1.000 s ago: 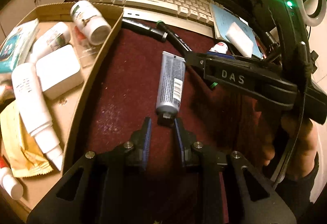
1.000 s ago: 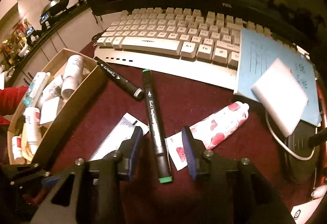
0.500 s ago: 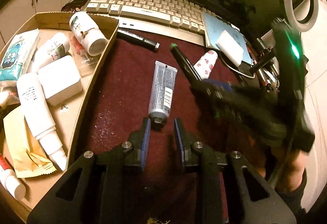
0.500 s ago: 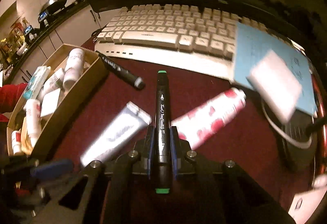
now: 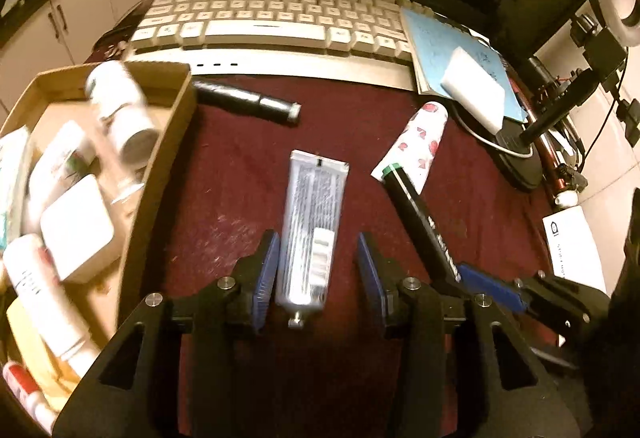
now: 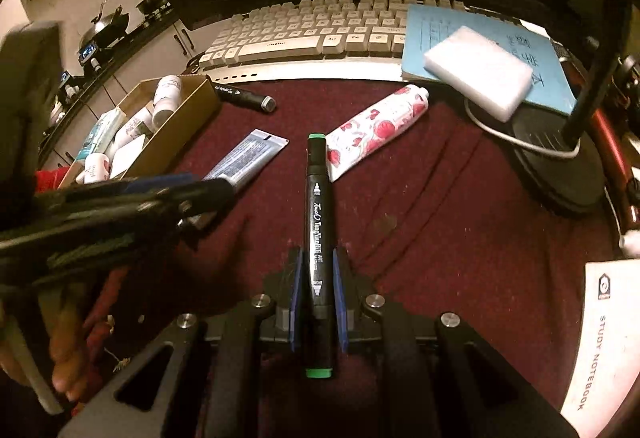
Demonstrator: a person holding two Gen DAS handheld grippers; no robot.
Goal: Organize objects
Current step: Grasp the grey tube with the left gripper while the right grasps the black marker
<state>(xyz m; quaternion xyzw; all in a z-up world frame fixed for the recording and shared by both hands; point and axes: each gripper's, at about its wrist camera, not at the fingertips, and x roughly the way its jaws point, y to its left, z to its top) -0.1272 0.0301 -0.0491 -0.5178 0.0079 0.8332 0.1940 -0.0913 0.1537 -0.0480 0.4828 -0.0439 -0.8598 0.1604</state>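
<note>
While left tongs [image 5: 316, 270] open, silver tube [image 5: 312, 230] clears cardboard box [image 5: 156, 174].

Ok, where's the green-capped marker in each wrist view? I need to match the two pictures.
Left wrist view: the green-capped marker runs diagonally right of centre, its lower end in the right tongs, its upper cap over the red-flowered tube.
Right wrist view: the marker stands centre frame, clamped between the tongs.
Shared landmark: the silver tube, left of the marker in both.

Maroon mat [image 5: 240, 174] w/ tubes, keyboard [image 5: 264, 18]
</note>
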